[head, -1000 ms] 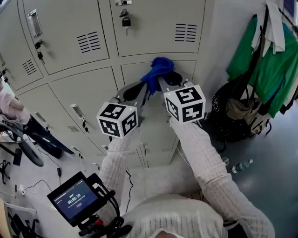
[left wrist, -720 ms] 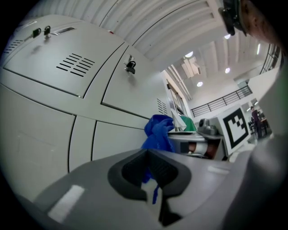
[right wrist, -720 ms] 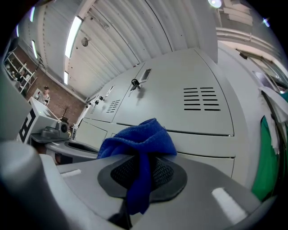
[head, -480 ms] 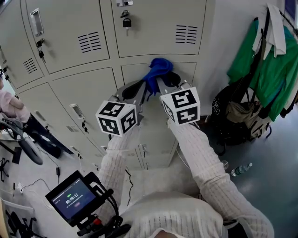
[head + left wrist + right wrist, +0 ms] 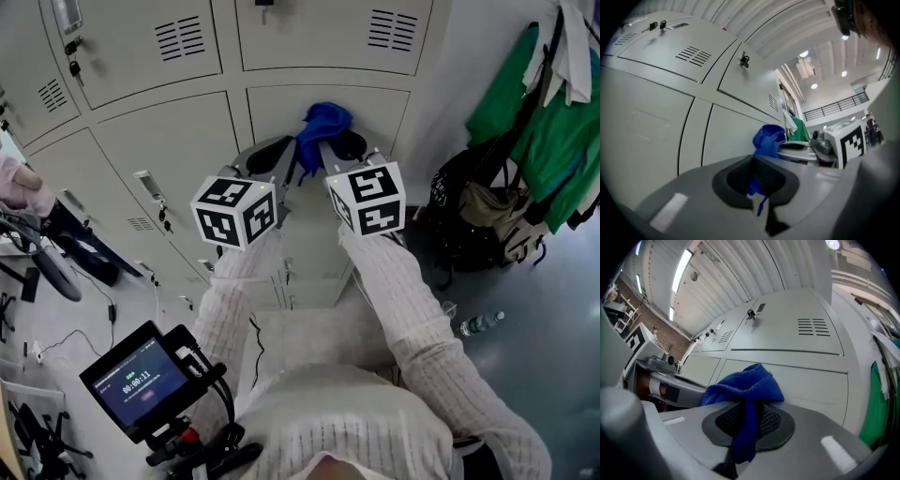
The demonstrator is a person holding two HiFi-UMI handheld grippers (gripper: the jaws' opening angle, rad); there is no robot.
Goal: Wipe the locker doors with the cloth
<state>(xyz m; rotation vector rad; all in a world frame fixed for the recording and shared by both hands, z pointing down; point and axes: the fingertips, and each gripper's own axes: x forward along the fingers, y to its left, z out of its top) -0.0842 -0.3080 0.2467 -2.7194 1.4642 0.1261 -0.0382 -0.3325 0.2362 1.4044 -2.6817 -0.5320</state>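
While left gripper (image 5: pixel 755 182) jaws nip one end, right gripper (image 5: pixel 746 422) jaws pinch the cloth (image 5: pixel 746 383) bunched above them

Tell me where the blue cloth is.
Head view, top centre: the blue cloth is pinched by left gripper and right gripper at a locker door.

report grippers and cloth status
Both left gripper and right gripper shut on the cloth. Cloth bunched up by the locker door, contact unclear. Nothing seen in the way.
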